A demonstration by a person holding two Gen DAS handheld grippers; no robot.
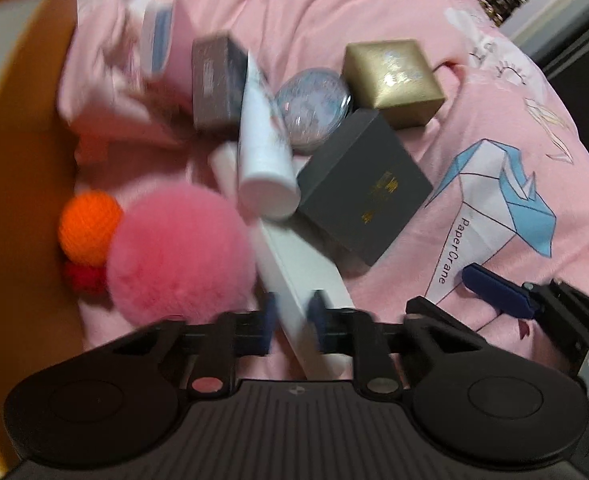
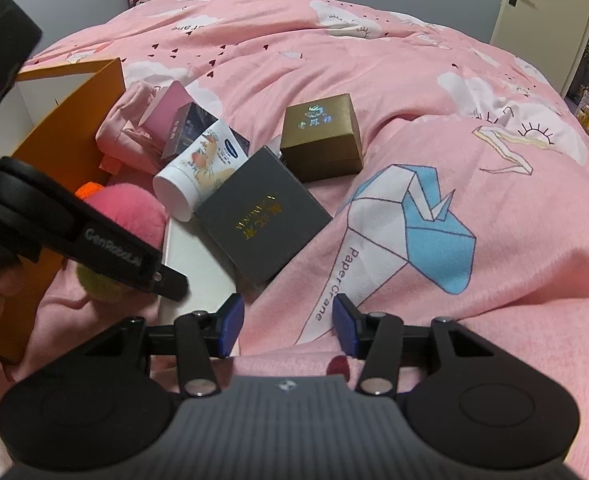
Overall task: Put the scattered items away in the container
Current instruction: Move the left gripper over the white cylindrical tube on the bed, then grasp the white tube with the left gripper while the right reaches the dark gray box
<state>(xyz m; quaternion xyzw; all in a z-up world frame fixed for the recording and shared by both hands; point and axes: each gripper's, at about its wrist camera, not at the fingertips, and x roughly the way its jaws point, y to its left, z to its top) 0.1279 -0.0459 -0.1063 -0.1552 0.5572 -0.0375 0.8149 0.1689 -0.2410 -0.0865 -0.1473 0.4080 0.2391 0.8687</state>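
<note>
I have the left gripper [image 1: 290, 322] closed around the near end of a long flat white box [image 1: 294, 264], its blue pads pressed against the two long edges, because that narrow width is the only part of it the jaws can span. The box lies on the pink printed bedspread [image 2: 434, 92] with its far end tucked under a white cylindrical cream tube [image 1: 264, 152] and beside a dark grey square cardboard box with gold lettering [image 2: 262, 216], so I judge a straight lift would tip the tube; sliding the box back first looks safer. A fluffy pink pompom [image 1: 180, 250] sits touching the box's left edge, with a small orange crocheted ball [image 1: 88, 226] and something red behind it, all crowded against the wall of the orange cardboard container [image 2: 74, 108], which stands open just left of the pile. That closeness is why I work this side with the left tool. The right gripper [image 2: 288, 326] hovers over bare bedspread with its jaws apart and nothing between them, kept off the pile so it does not crowd the other tool. Further back, a gold square gift box [image 2: 320, 138] rests on the bedspread near the grey one, and a purple-grey small carton [image 1: 214, 84] leans on a pink package; the left view is blurred there, so I cannot tell more.
</note>
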